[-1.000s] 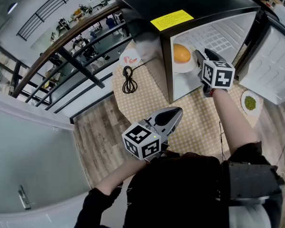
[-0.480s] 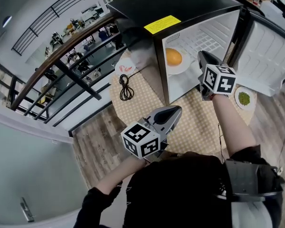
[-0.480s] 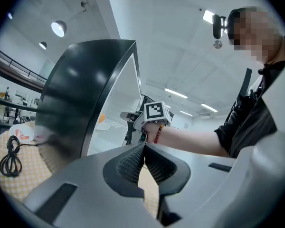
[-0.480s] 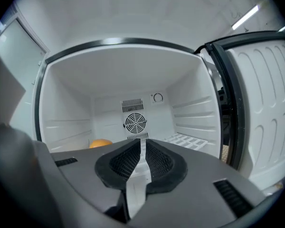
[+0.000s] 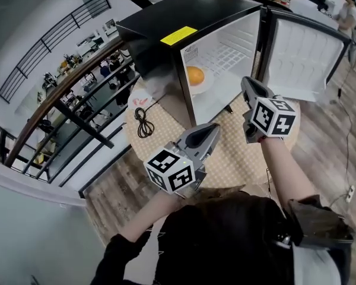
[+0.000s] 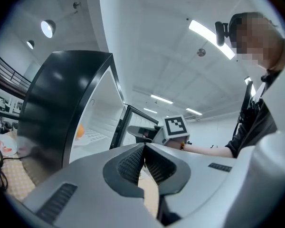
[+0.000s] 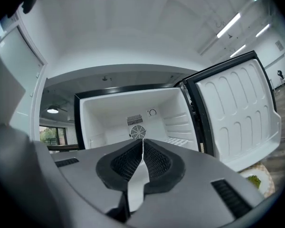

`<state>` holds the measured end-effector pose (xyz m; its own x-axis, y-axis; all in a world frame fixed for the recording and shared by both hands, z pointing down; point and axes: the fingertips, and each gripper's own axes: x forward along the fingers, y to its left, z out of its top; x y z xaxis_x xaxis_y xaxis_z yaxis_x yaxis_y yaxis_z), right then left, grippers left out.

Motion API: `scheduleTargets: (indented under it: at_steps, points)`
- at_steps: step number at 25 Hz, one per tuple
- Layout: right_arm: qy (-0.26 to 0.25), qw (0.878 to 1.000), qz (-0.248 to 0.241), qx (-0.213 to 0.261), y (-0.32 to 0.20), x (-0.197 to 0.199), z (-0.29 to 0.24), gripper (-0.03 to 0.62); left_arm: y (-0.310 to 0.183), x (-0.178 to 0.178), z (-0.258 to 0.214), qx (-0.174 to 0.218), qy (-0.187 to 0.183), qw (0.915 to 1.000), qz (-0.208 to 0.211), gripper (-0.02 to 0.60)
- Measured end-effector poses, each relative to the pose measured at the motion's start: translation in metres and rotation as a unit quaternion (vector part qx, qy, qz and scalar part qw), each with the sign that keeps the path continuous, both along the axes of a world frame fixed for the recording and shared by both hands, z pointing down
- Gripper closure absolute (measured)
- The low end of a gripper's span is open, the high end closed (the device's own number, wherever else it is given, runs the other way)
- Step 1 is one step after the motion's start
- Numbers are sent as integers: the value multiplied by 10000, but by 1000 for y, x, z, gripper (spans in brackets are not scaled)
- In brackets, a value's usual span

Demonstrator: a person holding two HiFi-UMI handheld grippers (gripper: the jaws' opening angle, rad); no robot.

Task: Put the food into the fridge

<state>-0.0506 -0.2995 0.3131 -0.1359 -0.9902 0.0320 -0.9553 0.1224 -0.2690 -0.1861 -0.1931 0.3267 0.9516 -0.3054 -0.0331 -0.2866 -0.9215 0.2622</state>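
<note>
Checked cloth covered the round counter (image 5: pixel 225 159), which stood on a wood-plank floor (image 5: pixel 115 171) beside a dark railing (image 5: pixel 65 85).

The fingers of the right gripper (image 7: pixel 142 140) had just been closing and stood pressed together, tip to tip, with nothing between them. The fingers of the left gripper (image 6: pixel 144 147) were pressed together too, also with nothing between them. Both grippers were held level above the counter and pointed toward the fridge (image 5: pixel 166 28). The right one was just in front of the open cabinet. The left one was further back, apart from the fridge. Each carried its marker cube over the hand.

Past the right fingers the white inside of the fridge lay open, with a round fan grille (image 7: pixel 137 132) on the back wall. The door (image 7: pixel 232 113) was swung wide to the right. Inside, near the left wall, an orange piece of food (image 5: pixel 195 75) sat on a white plate (image 5: pixel 204 88). A second plate with green food (image 7: pixel 256 179) lay outside on the counter, just below the door's lower edge in the right gripper view. A yellow label (image 5: pixel 178 35) was stuck on the fridge's black top.

Left of the fridge a coiled black cable (image 5: pixel 143 123) lay on the cloth. Just beyond it was a small white dish with red marks (image 5: pixel 142 98).
</note>
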Motion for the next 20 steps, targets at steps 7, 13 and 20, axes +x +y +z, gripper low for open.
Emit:
scheduleTargets:
  at_steps: [7,13,20]
  points:
    - [-278,9985,-434,200,73,-33,-16,577,8,-2,-12,298,146,9994,-80,569]
    - [-700,9952,-691,0,124,-27,6,577,18,1,-11,286,87,9993,-244,569]
    - [-669,9943,-726,-403,186,29,34,577,64,41,-18,269,366,9968,-654,569]
